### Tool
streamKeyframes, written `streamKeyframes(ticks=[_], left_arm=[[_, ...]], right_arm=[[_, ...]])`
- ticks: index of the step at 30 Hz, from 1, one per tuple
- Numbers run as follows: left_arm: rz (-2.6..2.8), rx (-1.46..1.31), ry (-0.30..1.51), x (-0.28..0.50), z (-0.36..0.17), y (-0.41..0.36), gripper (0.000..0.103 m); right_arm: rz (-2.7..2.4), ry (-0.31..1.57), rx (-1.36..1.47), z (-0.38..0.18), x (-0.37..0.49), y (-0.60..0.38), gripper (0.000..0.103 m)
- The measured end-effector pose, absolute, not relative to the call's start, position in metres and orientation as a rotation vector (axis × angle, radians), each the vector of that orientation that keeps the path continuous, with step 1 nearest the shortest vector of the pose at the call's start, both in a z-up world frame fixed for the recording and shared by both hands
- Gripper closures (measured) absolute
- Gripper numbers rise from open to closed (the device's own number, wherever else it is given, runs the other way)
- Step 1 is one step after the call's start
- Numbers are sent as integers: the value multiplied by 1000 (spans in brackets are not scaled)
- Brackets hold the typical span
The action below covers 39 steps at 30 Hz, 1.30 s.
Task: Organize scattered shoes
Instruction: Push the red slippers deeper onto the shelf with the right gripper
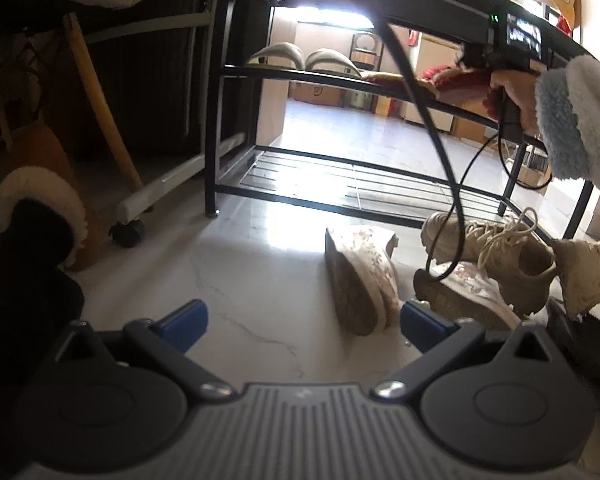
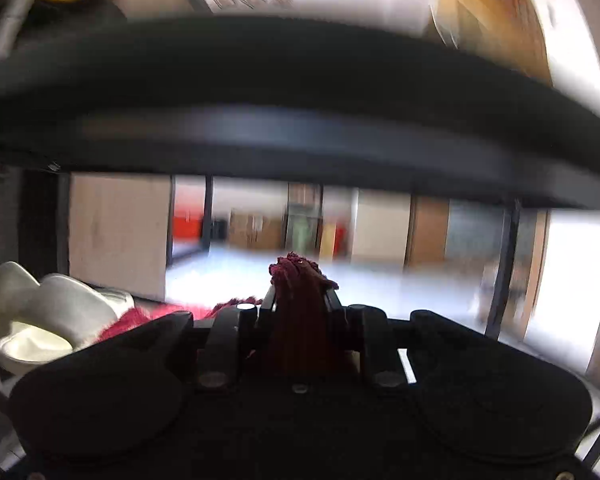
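The right gripper [image 2: 298,304] has its jaws pinched tight on a fold of dark red fuzzy fabric, the edge of a red plush slipper [image 2: 296,280], and it carries the slipper in over the middle shelf [image 1: 300,76] of the black metal shoe rack [image 1: 216,128], probably to set it beside its mate, the other red slipper [image 2: 156,314] lying just left of the jaws. A thin soft edge gives the narrow fingers something to bite, which would explain the grip. Further left on the same shelf sits a pair of smooth, moulded cream slides [image 2: 48,312]. The left gripper [image 1: 302,322] hangs low over the glossy marbled floor, its blue-padded jaws spread wide and empty. Ahead of it lie the shoes not yet shelved: a pale floral slipper [image 1: 360,276] on its side, its partner [image 1: 464,292], and laced beige sneakers [image 1: 496,246] near the rack's slatted bottom shelf [image 1: 340,184]
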<state>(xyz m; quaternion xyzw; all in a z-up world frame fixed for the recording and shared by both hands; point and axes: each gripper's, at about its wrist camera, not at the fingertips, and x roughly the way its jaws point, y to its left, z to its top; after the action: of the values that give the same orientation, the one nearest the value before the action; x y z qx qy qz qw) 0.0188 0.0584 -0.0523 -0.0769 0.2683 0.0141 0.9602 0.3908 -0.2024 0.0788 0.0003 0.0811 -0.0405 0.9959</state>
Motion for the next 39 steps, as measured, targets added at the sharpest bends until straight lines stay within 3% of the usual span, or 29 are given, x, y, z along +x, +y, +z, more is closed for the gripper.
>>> streamKeyframes(ticks=[10,27,29,30,31,32,39], left_arm=[[23,-172,564,20,-57,57,0],[29,-166,570,20,-60,55,0],[26,-161,569,20,-59,54,0],[25,-160,561,19,-57,54,0],[26,-161,553,18,-56,55,0],[28,-163,539,15,-52,56,0],[9,-175,493,2,-36,54,0]], right_arm=[[-103,328,-154,70,412,-208,81],[-109,309,-232,56,436,-179,78],[-101,309,-207,59,431,-183,73],[-99,301,-165,64,426,-189,53],[-104,295,-152,65,423,-191,22],[-129,259,-100,70,411,-199,11],[-25,135,-195,80,344,-174,7]])
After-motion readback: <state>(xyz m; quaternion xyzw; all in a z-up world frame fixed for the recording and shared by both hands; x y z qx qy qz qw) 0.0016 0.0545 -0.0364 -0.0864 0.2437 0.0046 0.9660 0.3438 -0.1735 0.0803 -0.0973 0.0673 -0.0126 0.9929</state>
